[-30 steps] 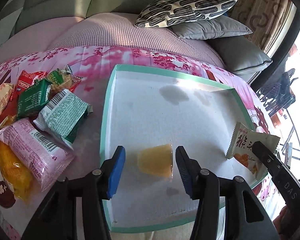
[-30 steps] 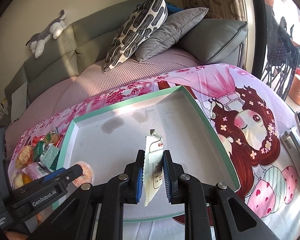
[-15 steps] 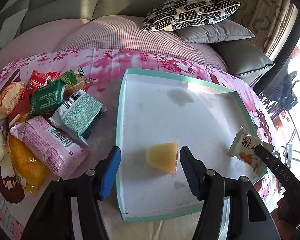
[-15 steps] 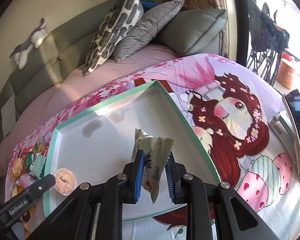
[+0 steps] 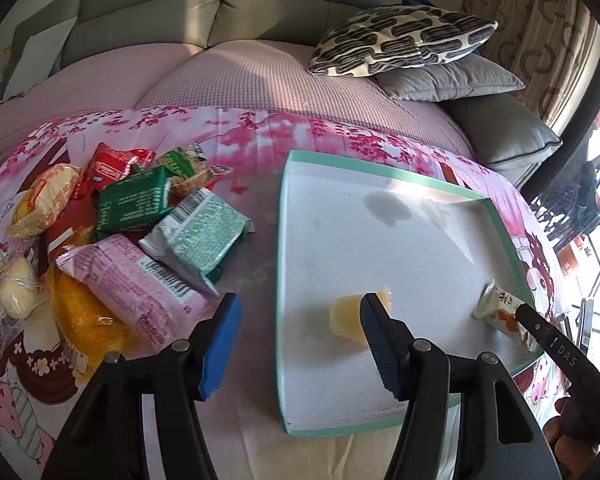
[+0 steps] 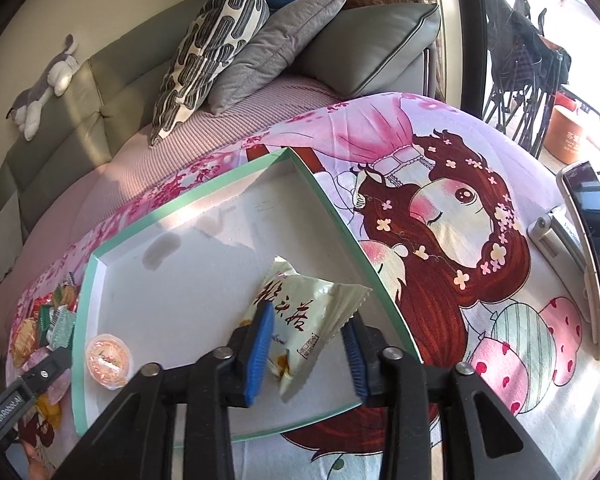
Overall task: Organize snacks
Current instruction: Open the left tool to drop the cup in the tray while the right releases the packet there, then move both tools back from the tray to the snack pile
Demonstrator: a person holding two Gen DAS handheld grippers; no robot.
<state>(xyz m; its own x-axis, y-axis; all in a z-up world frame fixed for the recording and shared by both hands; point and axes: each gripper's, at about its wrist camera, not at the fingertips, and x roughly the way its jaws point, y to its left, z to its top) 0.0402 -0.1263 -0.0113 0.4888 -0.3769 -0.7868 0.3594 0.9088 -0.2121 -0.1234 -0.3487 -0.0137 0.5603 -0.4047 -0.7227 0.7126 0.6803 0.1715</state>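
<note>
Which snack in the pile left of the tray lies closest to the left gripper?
The pink packet, barcode side up: it lies at the pile's near edge, just ahead of the left gripper; the green packets sit farther back.

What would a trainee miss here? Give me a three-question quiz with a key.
1. True or false: the right tongs clamp the cream foil snack packet.
2. How many snacks lie in the shallow white cardboard tray with the green rim?
3. The heap of wrapped snacks lies: A in the tray; B on the pink printed cloth beside it; C on the sofa.
Key: 1 false: the jaws have just been opening, packet loose between them; 2 two: the packet and the round orange jelly cup; 3 B.
</note>
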